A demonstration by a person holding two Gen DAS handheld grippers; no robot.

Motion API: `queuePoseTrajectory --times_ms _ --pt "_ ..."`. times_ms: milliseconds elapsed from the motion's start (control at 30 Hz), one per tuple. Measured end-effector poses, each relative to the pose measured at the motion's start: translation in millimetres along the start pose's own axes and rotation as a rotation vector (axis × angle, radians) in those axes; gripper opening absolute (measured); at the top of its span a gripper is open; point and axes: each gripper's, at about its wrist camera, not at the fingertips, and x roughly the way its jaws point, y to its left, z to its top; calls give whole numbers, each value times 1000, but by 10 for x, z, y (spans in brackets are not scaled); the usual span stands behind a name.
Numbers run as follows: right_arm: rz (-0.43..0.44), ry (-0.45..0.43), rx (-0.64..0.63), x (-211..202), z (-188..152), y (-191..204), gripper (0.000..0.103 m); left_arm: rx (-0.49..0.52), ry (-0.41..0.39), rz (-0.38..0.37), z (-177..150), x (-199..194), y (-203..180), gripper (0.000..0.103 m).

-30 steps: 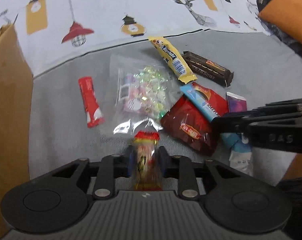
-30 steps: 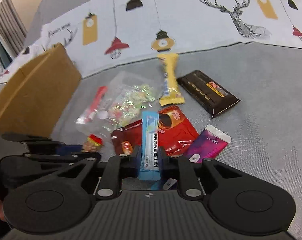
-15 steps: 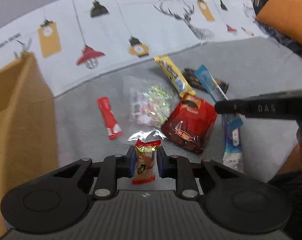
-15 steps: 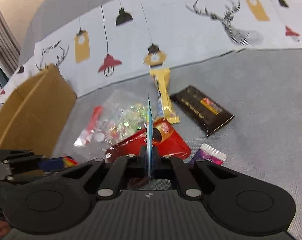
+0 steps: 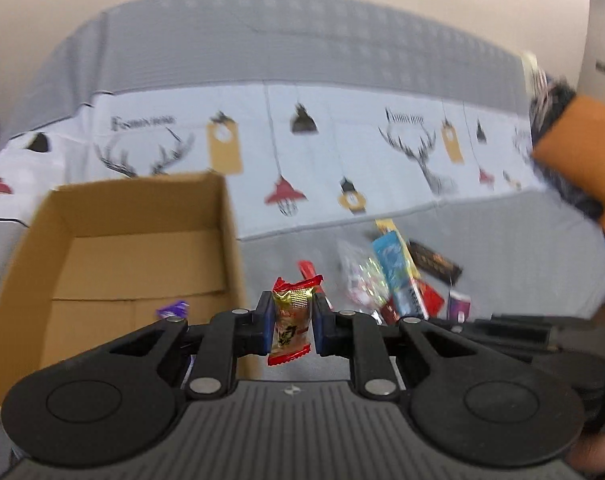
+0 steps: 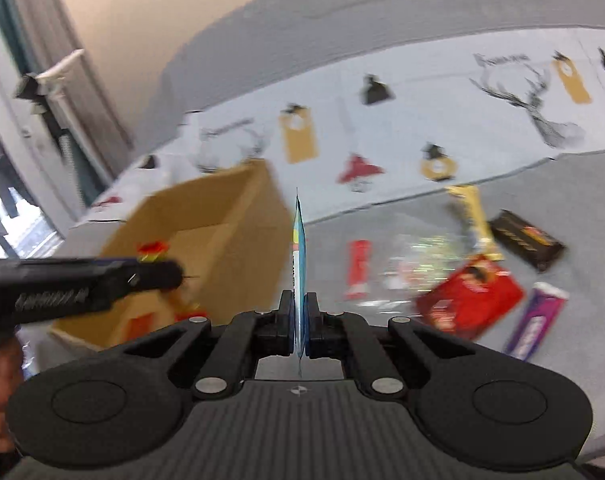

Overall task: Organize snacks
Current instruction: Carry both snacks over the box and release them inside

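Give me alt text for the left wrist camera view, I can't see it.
The left gripper clamps a small red-and-gold wrapped candy in the air beside an open brown cardboard box. To the right, more packaged snacks lie on a grey sofa seat, and the picture is motion-blurred.

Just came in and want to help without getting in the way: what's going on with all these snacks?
A person is sorting snacks into a cardboard box with handheld tongs. The left tongs pinch a small red-and-gold candy, held near the box's open top. The right tongs grip a thin blue packet edge-on. A purple-wrapped piece already lies in the box. Several snacks, among them a red pouch and a dark chocolate bar, remain on the grey surface.
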Motion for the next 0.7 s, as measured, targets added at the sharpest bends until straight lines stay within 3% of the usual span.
queuePoseTrajectory --times_ms 300,533,700 --pt "51 -19 -157 -16 431 1055 4 -105 -115 33 156 -585 816 21" --pt "63 -47 -293 -54 696 1641 4 -173 -178 59 217 -813 1399 21" --pt "52 -13 -346 190 635 1771 4 -187 -76 103 -7 -374 1660 21"
